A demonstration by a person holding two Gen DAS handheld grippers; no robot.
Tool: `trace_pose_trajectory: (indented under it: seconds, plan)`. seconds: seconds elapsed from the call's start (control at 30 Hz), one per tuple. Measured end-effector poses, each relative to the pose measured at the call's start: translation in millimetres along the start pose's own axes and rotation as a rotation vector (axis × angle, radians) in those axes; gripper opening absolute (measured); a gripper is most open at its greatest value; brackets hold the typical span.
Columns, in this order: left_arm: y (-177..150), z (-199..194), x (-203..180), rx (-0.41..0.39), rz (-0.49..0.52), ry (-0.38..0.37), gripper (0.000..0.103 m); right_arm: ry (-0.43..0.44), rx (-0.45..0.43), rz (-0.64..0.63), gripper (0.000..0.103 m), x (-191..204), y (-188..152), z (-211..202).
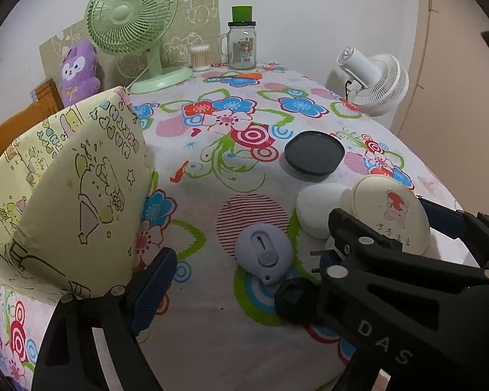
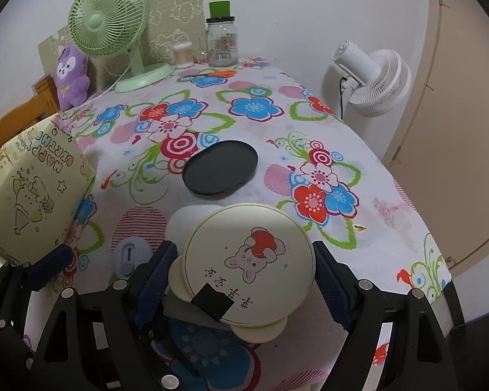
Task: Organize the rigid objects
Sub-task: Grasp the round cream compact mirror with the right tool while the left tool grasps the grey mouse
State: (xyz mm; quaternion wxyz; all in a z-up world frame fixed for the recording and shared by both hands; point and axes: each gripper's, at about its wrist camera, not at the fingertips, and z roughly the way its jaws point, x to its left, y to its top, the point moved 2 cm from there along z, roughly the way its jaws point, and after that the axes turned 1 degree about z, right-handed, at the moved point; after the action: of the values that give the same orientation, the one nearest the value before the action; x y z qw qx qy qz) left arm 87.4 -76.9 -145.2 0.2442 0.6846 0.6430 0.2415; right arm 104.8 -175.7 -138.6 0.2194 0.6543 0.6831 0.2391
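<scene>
A cream round case (image 2: 247, 260) with a bunny picture and a black tape square sits between the pads of my right gripper (image 2: 244, 264), which press on its two sides. In the left wrist view the same case (image 1: 391, 218) shows in the right gripper (image 1: 389, 220), with a white egg-shaped piece (image 1: 316, 208) leaning behind it. My left gripper (image 1: 244, 264) stands open. A grey-purple oval gadget (image 1: 264, 257) lies on the cloth between its fingers, untouched. Its right finger is mostly hidden by the right gripper's body. A yellow cartoon-print box (image 1: 65, 189) stands just left of its left finger (image 1: 156, 277).
A dark round lid (image 2: 220, 166) lies mid-table on the flowered tablecloth (image 2: 309, 114). At the back stand a green fan (image 2: 104, 16), a glass jar (image 2: 221, 42), a cotton swab tub (image 2: 182, 53) and a purple plush (image 2: 70, 75). A white fan (image 2: 371, 78) stands off the right edge.
</scene>
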Motion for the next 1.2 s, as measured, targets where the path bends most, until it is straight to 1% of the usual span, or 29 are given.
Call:
trace_pose_trajectory:
  seconds: [0.13, 0.2, 0.33, 0.4, 0.5, 0.53, 0.57, 0.6, 0.63, 0.73, 0.77, 0.8, 1.03, 1.2]
  plan:
    - [-0.4, -1.9, -6.2, -0.014, 0.015, -0.002, 0.084, 0.004, -0.001, -0.002, 0.084, -1.8, 0.3, 1.1]
    - [0.7, -1.8, -7.8, -0.017, 0.017, -0.022, 0.076, 0.002, -0.004, 0.002, 0.084, -3.3, 0.6, 1.5]
    - [3.3, 0.8, -6.6, -0.007, -0.003, -0.042, 0.073, 0.006, -0.006, 0.016, 0.084, -7.8, 1.7, 1.6]
    - [5.6, 3.0, -4.0, -0.001, -0.020, -0.050, 0.065, 0.004, -0.007, 0.022, 0.084, -9.1, 2.2, 2.3]
    - [8.6, 8.4, 3.3, 0.012, -0.058, -0.048, 0.060, 0.004, -0.015, 0.034, 0.084, -11.2, 3.6, 2.1]
    - [8.5, 11.6, 4.2, 0.026, -0.059, -0.035, 0.056, 0.004, -0.018, 0.034, 0.084, -11.7, 4.2, 1.7]
    - [6.8, 18.6, 3.8, 0.066, -0.051, -0.029, 0.049, 0.002, -0.018, 0.033, 0.084, -11.7, 4.7, 2.0]
    - [6.5, 16.5, 1.6, 0.037, -0.030, -0.011, 0.048, -0.002, -0.016, 0.033, 0.084, -11.5, 4.9, 3.2]
    - [5.6, 16.7, -1.3, 0.041, -0.009, 0.001, 0.048, -0.001, -0.013, 0.033, 0.084, -11.8, 4.6, 4.1]
    - [6.9, 17.4, -1.0, 0.040, -0.025, -0.013, 0.046, 0.007, -0.006, 0.045, 0.084, -13.4, 4.3, 6.8]
    - [7.2, 17.8, -1.2, 0.042, -0.025, -0.015, 0.042, 0.006, -0.006, 0.044, 0.084, -13.3, 4.5, 7.2]
    - [7.1, 17.8, -2.1, 0.042, -0.020, -0.012, 0.041, 0.004, -0.006, 0.041, 0.084, -12.8, 4.8, 7.4]
    - [9.0, 16.2, -2.4, 0.045, -0.012, -0.013, 0.040, 0.002, -0.011, 0.043, 0.084, -11.6, 6.1, 4.4]
    - [14.6, 4.5, -0.6, 0.014, -0.009, -0.007, 0.040, 0.008, -0.025, 0.044, 0.084, -8.2, 7.4, -3.1]
